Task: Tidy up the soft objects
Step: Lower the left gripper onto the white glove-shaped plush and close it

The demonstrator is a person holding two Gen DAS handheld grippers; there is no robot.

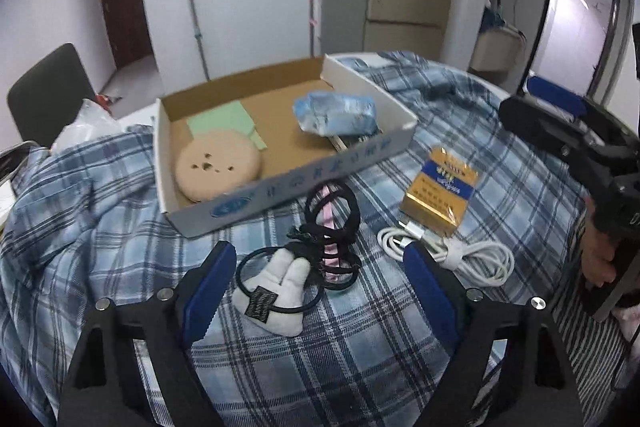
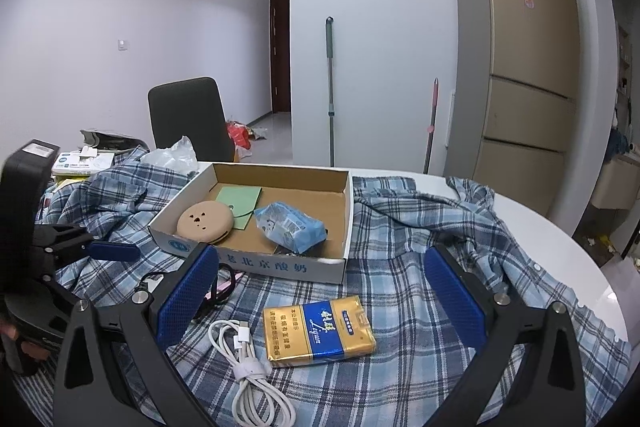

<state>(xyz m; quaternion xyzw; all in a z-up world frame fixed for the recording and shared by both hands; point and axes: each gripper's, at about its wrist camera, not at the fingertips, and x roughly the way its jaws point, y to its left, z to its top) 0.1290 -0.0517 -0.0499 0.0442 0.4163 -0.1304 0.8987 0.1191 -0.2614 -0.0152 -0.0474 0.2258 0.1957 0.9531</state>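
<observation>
Blue and white checked cloth [image 1: 400,367] covers your table, with pale walls and a tall gold fridge [image 2: 528,67] behind it. Your left gripper [image 1: 316,287] is spread wide, and the small white plush toy with a black hair tie around it [image 1: 276,291] lies between the blue pads, low in the middle of the left wrist view. No pad touches it. The toy lies flat, long way running from lower left to upper right, with its two fat rounded ends pointing toward the upper right. It looks soft and puffy, with a dark square patch on it. A bunch of black and pink hair ties [image 1: 332,231] touches its top end. Behind sits the open brown cardboard box [image 1: 280,187], holding a round tan pad [image 1: 218,167] and a blue tissue pack [image 1: 336,113]. Your right gripper [image 2: 320,295] is wide too, above the gold and blue packet [image 2: 320,331] and the white cable [image 2: 248,371].
</observation>
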